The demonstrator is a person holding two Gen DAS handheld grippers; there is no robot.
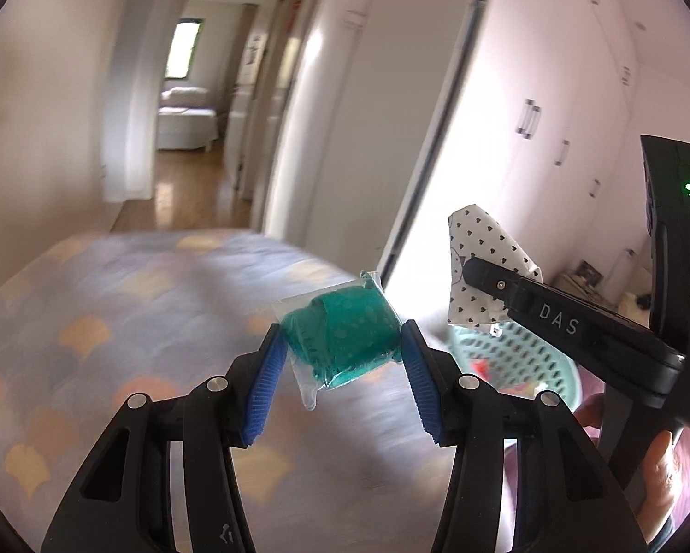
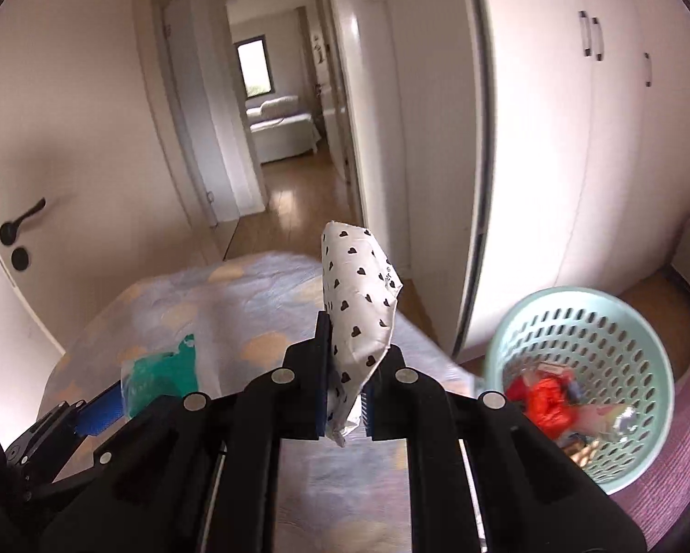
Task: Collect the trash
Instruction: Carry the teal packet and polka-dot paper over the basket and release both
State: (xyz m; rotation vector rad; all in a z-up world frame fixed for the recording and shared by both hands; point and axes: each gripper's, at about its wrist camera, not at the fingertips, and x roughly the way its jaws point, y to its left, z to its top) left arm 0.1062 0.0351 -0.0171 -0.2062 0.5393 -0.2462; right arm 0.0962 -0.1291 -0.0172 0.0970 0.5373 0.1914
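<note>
Above the patterned bedspread (image 1: 114, 322), left wrist view, our left gripper (image 1: 340, 359) clamps a clear packet of green fabric (image 1: 340, 336); right wrist view, our right gripper (image 2: 345, 396) pinches a heart-print paper wrapper (image 2: 358, 304), left of the mint basket (image 2: 589, 368) of trash.

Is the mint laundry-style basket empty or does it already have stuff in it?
Not empty: the basket already holds red crumpled trash and other scraps at its bottom.

Home bedroom: bed (image 2: 234, 322), wardrobes (image 2: 598, 138).

Left gripper (image 1: 340, 359) and right gripper (image 2: 347, 396) both clamped, tilted downward
</note>
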